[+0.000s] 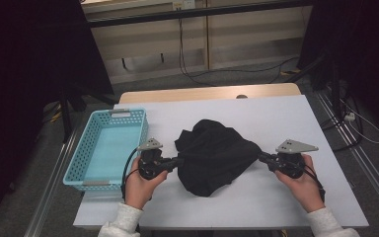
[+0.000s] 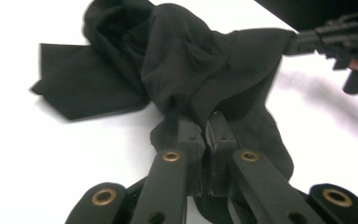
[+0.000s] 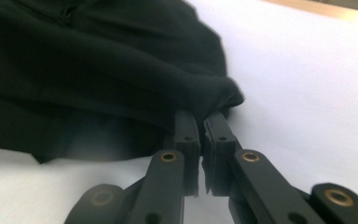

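A crumpled black cloth (image 1: 212, 153) lies in the middle of the white table (image 1: 286, 118). My left gripper (image 1: 179, 160) is shut on the cloth's left edge, and the left gripper view shows that cloth (image 2: 182, 70) bunched and pinched between the gripper's (image 2: 204, 122) two black jaws. On the other side my right gripper (image 1: 260, 156) is shut on the cloth's right corner. In the right gripper view a fold of the cloth (image 3: 98, 60) sits clamped at the gripper's (image 3: 201, 120) tips. The cloth hangs slightly stretched between the two hands.
A light blue plastic basket (image 1: 79, 163) stands at the table's left edge, close to my left hand. Beyond the table's far edge are a wooden strip (image 1: 207, 93), cables on the floor and dark stands at both sides.
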Demonstrator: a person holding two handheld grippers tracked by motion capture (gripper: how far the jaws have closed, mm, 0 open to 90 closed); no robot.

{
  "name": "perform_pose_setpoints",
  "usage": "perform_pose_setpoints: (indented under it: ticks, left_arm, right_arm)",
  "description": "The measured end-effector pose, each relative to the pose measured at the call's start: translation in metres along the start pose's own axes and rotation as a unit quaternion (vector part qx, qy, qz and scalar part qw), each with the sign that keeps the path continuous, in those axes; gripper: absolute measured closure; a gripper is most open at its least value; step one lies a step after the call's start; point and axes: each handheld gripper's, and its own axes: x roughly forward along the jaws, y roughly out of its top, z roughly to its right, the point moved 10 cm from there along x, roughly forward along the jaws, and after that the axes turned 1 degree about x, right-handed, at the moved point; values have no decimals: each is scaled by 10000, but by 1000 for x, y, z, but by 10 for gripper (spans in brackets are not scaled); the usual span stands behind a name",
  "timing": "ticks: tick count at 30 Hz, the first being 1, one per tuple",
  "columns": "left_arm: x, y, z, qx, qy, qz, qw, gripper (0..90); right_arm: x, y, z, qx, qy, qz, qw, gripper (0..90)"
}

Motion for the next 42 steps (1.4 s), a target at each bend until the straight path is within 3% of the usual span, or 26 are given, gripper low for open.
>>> perform_pose_setpoints:
  ticks: [5, 6, 9, 12, 17, 21, 23, 29, 32, 38, 39, 40, 42]
  left_arm:
    - [-1, -2, -8, 8, 197, -35, 9998, 869]
    - [-2, -3, -10, -48, 212, -27, 9998, 868]
    - [2, -8, -9, -181, 165, -135, 9996, 867]
    - [8, -13, -7, -119, 156, -238, 9995, 864]
    - [14, -16, -2, -78, 118, -287, 9995, 861]
    - [16, -17, -1, -66, 122, -294, 9995, 859]
    - [17, -17, 0, -70, 100, -273, 9996, 854]
    - [20, -18, 2, -54, 71, -288, 9995, 854]
    - [19, -18, 1, -97, 78, -295, 9995, 854]
    - [17, -17, 1, -95, 86, -266, 9996, 853]
    - [17, -18, 2, -81, 76, -276, 9996, 854]
    - [17, -18, 2, -62, 80, -276, 9996, 852]
    - [17, -17, 2, -65, 68, -257, 9996, 846]
  right_arm:
    - [1, 0, -4, 47, -14, -37, 10000, 742]
    - [0, 0, -6, 199, 86, -17, 9998, 655]
    - [-1, 0, -5, 133, 34, 8, 9999, 576]
    - [0, 2, -7, 51, 37, 48, 10000, 505]
    - [-1, 8, -19, -104, 306, 185, 9993, 488]
    - [6, 3, -34, -329, 549, 6, 9979, 461]
    - [12, -1, -49, -536, 802, -107, 9953, 419]
    - [19, 5, -73, -809, 1045, -40, 9912, 397]
    - [24, 1, -85, -922, 1230, -166, 9880, 421]
    - [33, -2, -98, -1102, 1419, -303, 9833, 430]
    - [36, -5, -99, -1177, 1405, -405, 9822, 438]
    - [41, -11, -97, -1312, 1247, -596, 9817, 457]
    - [44, -13, -93, -1303, 1177, -674, 9822, 478]
